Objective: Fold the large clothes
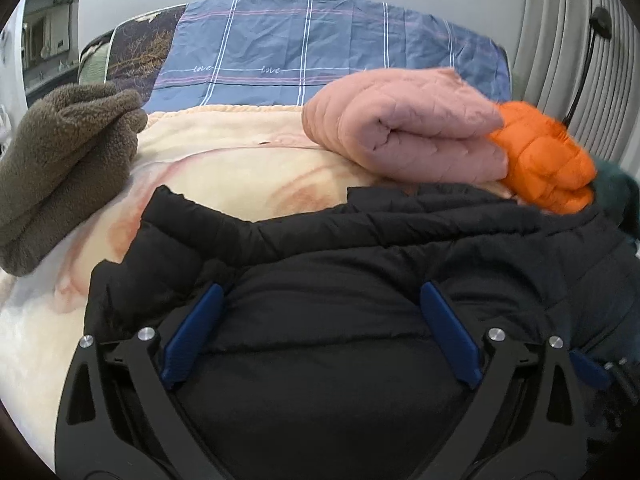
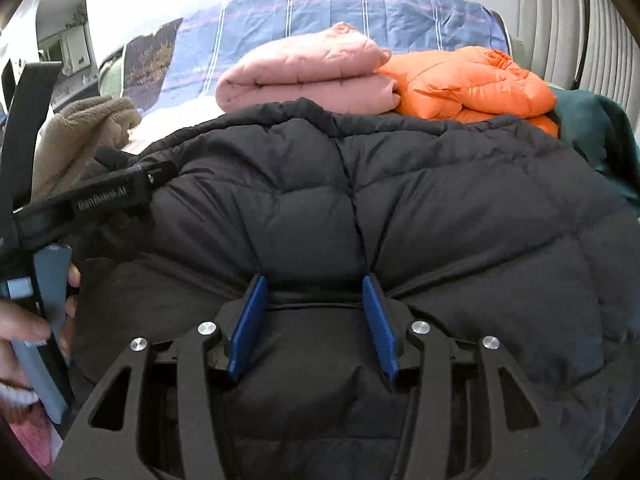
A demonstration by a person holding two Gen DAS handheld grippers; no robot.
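Jacket (image 2: pixel 400 208) folding is underway: left gripper (image 1: pixel 322 300) is spread wide, right gripper (image 2: pixel 314 292) half-open on puffy fabric; closing toward 12 o'clock is needed.

— Any writing to read here?
— The word "love" is stitched twice in white script on the blue plaid bedsheet (image 1: pixel 280 52), along one of its white lines.
— Anything else?
— Lettering is moulded into the black plastic body of the left gripper (image 2: pixel 108 196); it seems to begin "Gen", the rest too blurred.
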